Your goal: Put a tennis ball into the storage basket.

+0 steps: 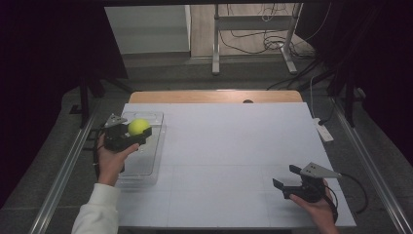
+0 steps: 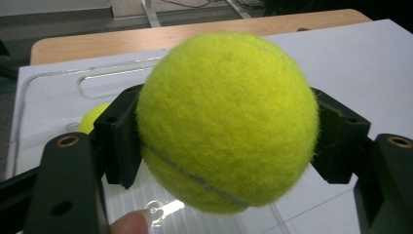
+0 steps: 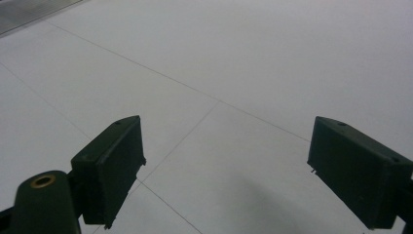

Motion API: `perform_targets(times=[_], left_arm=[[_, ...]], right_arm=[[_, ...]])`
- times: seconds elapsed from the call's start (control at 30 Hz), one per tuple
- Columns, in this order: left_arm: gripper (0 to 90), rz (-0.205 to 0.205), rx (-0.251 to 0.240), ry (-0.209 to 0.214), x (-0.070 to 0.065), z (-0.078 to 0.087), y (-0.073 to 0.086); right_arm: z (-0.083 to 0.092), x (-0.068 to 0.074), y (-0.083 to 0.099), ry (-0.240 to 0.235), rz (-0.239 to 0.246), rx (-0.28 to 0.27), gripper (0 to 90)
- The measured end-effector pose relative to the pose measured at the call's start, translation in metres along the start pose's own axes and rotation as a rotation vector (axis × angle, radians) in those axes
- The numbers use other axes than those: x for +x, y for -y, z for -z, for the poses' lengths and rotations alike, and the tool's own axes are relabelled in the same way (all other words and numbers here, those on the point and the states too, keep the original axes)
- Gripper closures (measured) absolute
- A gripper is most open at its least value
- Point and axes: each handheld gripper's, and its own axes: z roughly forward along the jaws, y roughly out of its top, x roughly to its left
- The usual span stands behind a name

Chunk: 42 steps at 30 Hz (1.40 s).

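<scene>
- Tennis ball (image 2: pixel 226 122), yellow-green, sits clamped between both jaws of the left tool (image 1: pixel 138 129); the black pads press its two sides, and a grey seam curves across its lower half.
- In the high view the same tennis ball (image 1: pixel 138 126) sits at the front of the left tool, above a clear plastic tray (image 1: pixel 155 156).
- Left tool is raised over the far part of that tray; left hand (image 1: pixel 113 158) grips its body from behind, with a white sleeve (image 1: pixel 97 212) below.
- A fingertip (image 2: pixel 130 223) shows at the bottom edge of the left gripper view, just under the ball.
- A second yellow ball (image 2: pixel 92 118) peeks out past the left jaw in the left gripper view, lying lower down inside the tray (image 2: pixel 58 83); it is mostly hidden.
- The tray lies under and ahead of the left tool, on the white tabletop (image 1: pixel 229 146).
- Right tool (image 1: pixel 286 178) is held by the right hand (image 1: pixel 316 207), well apart from the left tool, across the tabletop.
- Right tool's jaws stand wide apart, with nothing between them; the jaws point toward the left tool's side.
- The right gripper view shows bare white tabletop (image 3: pixel 234 63) with thin seam lines ahead of the jaws.
- A grey three-cornered plate (image 1: pixel 319 170) sits on top of the right tool; a cable (image 1: pixel 358 190) trails behind it.
</scene>
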Motion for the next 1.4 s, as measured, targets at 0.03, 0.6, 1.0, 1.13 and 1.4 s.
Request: perform_targets(times=[0.03,0.6,1.0,1.13,1.4], left_arm=[[26.9,0.004,0.001,-0.004,0.002,0.001,0.000],[26.9,0.029,0.019,-0.051,0.019,0.006,0.002],[26.9,0.041,0.033,-0.066,0.026,0.007,0.007],[26.9,0.041,0.045,-0.067,0.028,0.005,0.008],[26.8,0.042,0.086,-0.083,0.032,-0.002,0.010]], right_arm=[[0.000,0.000,0.000,0.000,0.000,0.000,13.2],[0.001,-0.001,0.000,-0.005,-0.003,-0.007,13.2],[0.000,-0.001,0.000,-0.005,-0.002,-0.003,13.2],[0.000,-0.001,0.000,-0.006,-0.001,-0.003,13.2],[0.000,-0.001,0.000,-0.006,-0.001,-0.002,13.2]])
